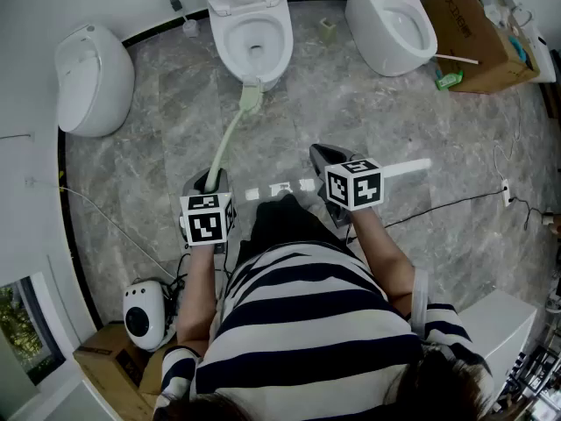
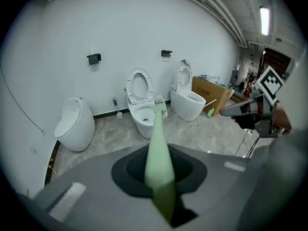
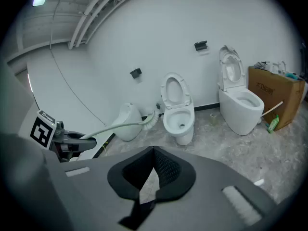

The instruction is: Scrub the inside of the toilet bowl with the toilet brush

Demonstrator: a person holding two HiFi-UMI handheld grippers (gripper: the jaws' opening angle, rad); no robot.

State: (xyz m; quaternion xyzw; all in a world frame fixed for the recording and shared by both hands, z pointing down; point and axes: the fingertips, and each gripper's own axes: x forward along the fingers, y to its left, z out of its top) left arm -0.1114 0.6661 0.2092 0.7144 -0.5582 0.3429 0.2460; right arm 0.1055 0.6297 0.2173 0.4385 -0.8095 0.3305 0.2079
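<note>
- Room: grey marbled floor meeting a plain white wall at the far side. Three white toilets stand along that wall.
- Left toilet: lid down, not involved.
- Middle toilet: seat and lid raised, so the bowl is open for scrubbing. It stands straight ahead of the person and is judged to be the work target.
- Right toilet: also open, with a cardboard box just beside it on the right.
- Person: striped shirt, standing at the near edge with both arms extended forward.
- Left gripper: tongs pinched on the near end of the toilet brush. Holding it by the end gives full reach, so the person can stand well back from the bowl.
- Brush position: the pale green handle runs from the near left toward the far side. The bristle head is at the near rim of the middle toilet, not yet inside the bowl. Scrubbing is judged not yet begun.
- Right gripper: tongs drawn together on nothing, with only a thin slit of floor showing between them. It is held clear on the right, probably because the stroke needs one tool only.
- Small items: a green bottle at the foot of the box, and a small green holder between the middle and right toilets.
- Limits of view: whether the bristles touch the rim cannot be determined. The round white device at the near left cannot be identified. The box is cut off at the frame edge.
</note>
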